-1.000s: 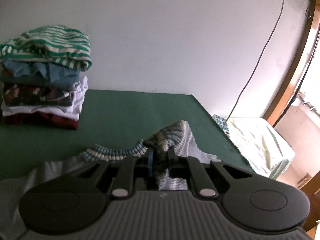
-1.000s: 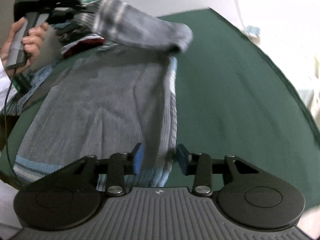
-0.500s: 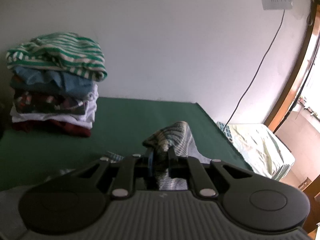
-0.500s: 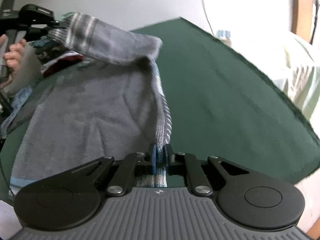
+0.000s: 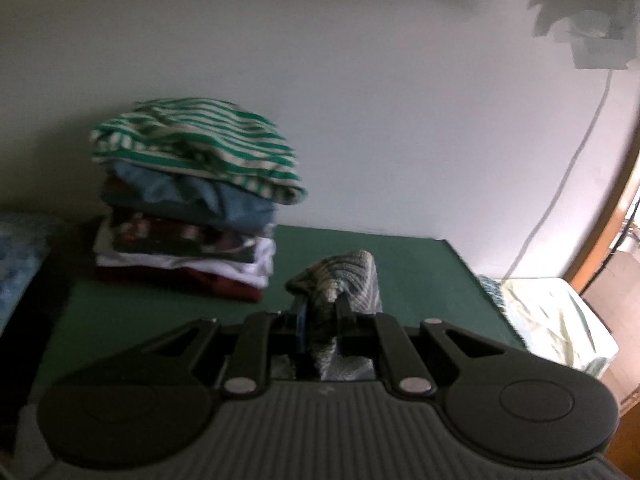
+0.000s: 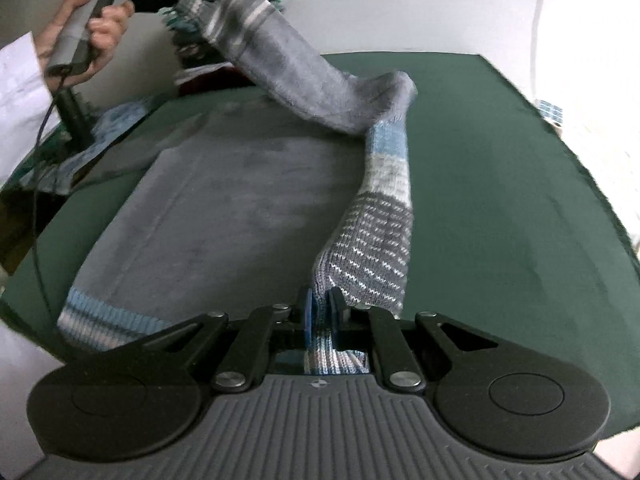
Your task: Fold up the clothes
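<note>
One green counter (image 6: pixel 500 168) against a white wall (image 5: pixel 360 80); a pile of folded clothes (image 5: pixel 192 208) at its far left corner. Left view is blurred. Grey sweater (image 6: pixel 240 184) lies near the pile, sleeve lifted. Left tongs (image 5: pixel 322 314) pinch the cuff; right tongs (image 6: pixel 319 312), just closed, pinch the striped hem. A hand (image 6: pixel 96 36) holds the left handle high.

A plain white wall (image 5: pixel 360 92) rises behind the green-covered desk (image 5: pixel 420 272). Right of the desk, a pale cable (image 5: pixel 560 184) runs down the wall from a blurred white fixture (image 5: pixel 588 20) near the top. Further right stands a curved wooden frame (image 5: pixel 612 216), with bright daylight on crumpled pale bedding (image 5: pixel 556 320) below it.
</note>
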A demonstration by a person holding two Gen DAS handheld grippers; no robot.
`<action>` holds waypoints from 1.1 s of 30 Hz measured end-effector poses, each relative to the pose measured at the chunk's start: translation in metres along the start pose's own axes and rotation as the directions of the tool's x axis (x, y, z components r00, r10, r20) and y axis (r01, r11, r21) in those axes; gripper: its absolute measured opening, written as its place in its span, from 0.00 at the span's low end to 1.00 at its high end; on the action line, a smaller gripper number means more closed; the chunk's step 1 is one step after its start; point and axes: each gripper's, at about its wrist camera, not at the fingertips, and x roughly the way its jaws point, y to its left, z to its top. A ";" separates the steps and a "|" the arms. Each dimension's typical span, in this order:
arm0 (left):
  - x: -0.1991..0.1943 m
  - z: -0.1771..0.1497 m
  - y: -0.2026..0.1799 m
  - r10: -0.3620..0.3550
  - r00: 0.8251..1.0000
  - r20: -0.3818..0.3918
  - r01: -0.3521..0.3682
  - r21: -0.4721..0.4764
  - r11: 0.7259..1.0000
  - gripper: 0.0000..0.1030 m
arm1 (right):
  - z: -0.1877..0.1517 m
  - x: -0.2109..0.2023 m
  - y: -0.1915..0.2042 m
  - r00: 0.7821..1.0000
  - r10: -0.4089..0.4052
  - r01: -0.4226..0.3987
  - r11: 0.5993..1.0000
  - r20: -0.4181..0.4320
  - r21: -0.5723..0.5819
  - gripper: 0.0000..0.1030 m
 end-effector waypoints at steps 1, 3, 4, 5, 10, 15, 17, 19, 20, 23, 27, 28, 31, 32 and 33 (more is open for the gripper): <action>-0.001 0.000 0.005 0.007 1.000 -0.006 -0.007 -0.007 1.000 0.07 | 0.000 0.001 0.003 1.000 0.007 -0.007 1.000 -0.006 -0.015 0.09; -0.005 -0.002 0.014 0.023 1.000 -0.019 -0.023 -0.015 1.000 0.07 | -0.001 0.004 0.008 1.000 0.016 -0.017 0.999 -0.025 -0.037 0.09; -0.007 -0.005 0.016 0.036 0.999 -0.019 -0.036 -0.012 0.999 0.07 | -0.001 0.006 0.009 0.999 0.019 -0.020 0.999 -0.035 -0.045 0.09; -0.010 -0.008 0.019 0.048 0.999 -0.018 -0.048 -0.008 0.999 0.07 | -0.003 0.006 0.010 0.999 0.018 -0.020 0.999 -0.042 -0.047 0.09; -0.010 -0.025 0.033 0.098 0.994 -0.048 -0.098 0.011 0.995 0.07 | -0.009 0.010 0.008 0.996 0.024 -0.027 0.999 -0.090 -0.026 0.10; -0.019 -0.032 0.048 0.123 0.991 -0.047 -0.124 -0.022 0.992 0.07 | -0.008 0.009 0.006 0.995 0.028 -0.030 0.999 -0.096 -0.015 0.10; -0.032 -0.031 0.050 0.141 0.990 -0.004 -0.141 -0.014 0.990 0.07 | -0.008 0.006 0.005 0.996 0.030 -0.030 1.000 -0.083 0.001 0.10; -0.044 -0.030 0.050 0.151 0.988 0.038 -0.151 0.002 0.989 0.07 | -0.009 0.004 0.003 0.996 0.030 -0.029 1.000 -0.083 0.012 0.10; -0.048 -0.030 0.050 0.154 0.987 0.051 -0.155 0.015 0.988 0.07 | -0.009 0.004 0.002 0.996 0.028 -0.027 1.000 -0.087 0.015 0.10; -0.043 -0.036 0.050 0.173 0.984 0.034 -0.175 0.052 0.983 0.07 | -0.012 0.006 0.001 0.995 0.032 -0.030 0.999 -0.100 0.030 0.10; -0.028 -0.050 0.054 0.180 0.983 -0.037 -0.178 0.061 0.982 0.07 | -0.012 0.008 0.003 0.993 0.047 -0.043 0.998 -0.106 0.038 0.20; -0.026 -0.054 0.054 0.175 0.983 -0.053 -0.171 0.074 0.982 0.07 | -0.011 0.007 0.003 0.992 0.056 -0.052 0.998 -0.109 0.037 0.21; -0.023 -0.060 0.056 0.183 0.980 -0.072 -0.177 0.085 0.981 0.08 | -0.010 -0.004 0.003 0.989 0.088 -0.085 0.996 -0.118 0.031 0.22; -0.022 -0.060 0.058 0.185 0.980 -0.076 -0.178 0.084 0.980 0.08 | -0.010 -0.009 0.002 0.988 0.098 -0.095 0.995 -0.119 0.033 0.22; -0.022 -0.060 0.059 0.185 0.980 -0.078 -0.179 0.081 0.980 0.08 | -0.011 -0.015 0.001 0.987 0.107 -0.103 0.994 -0.121 0.036 0.22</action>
